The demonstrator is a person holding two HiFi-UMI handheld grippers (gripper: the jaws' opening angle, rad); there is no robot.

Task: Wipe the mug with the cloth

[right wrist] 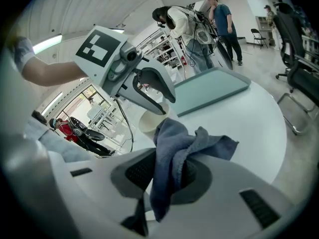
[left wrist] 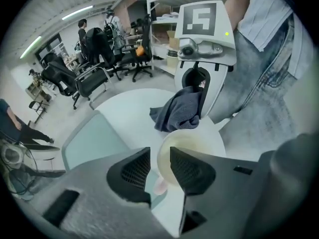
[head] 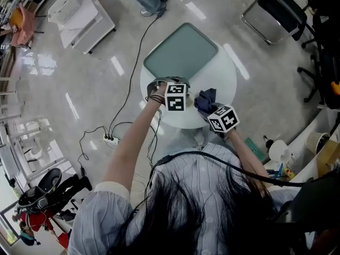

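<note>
**A:** Head view: why do both grippers meet at the near edge of the table [head: 228, 70]?

**B:** Probably to keep the work close to the person. The left gripper [head: 171, 91] and right gripper [head: 222, 119] flank the cloth [head: 206, 99]. The tray [head: 183, 52] lies bare behind them.

**A:** Left gripper view: where is the mug [left wrist: 192, 143]?

**B:** In that gripper. Its 2 jaws pinch the mug's wall, seemingly 1 inside the rim and 1 outside. The grip looks meant to steady the mug, and its mouth faces the cloth. Whether the mug rests on the table, I cannot tell.

**A:** Right gripper view: and the cloth?

**B:** It is clamped between the right jaws, with bunched folds spilling past the tips. The loose end hangs at the mug's rim, placed to start wiping. Actual contact is unclear.
</note>
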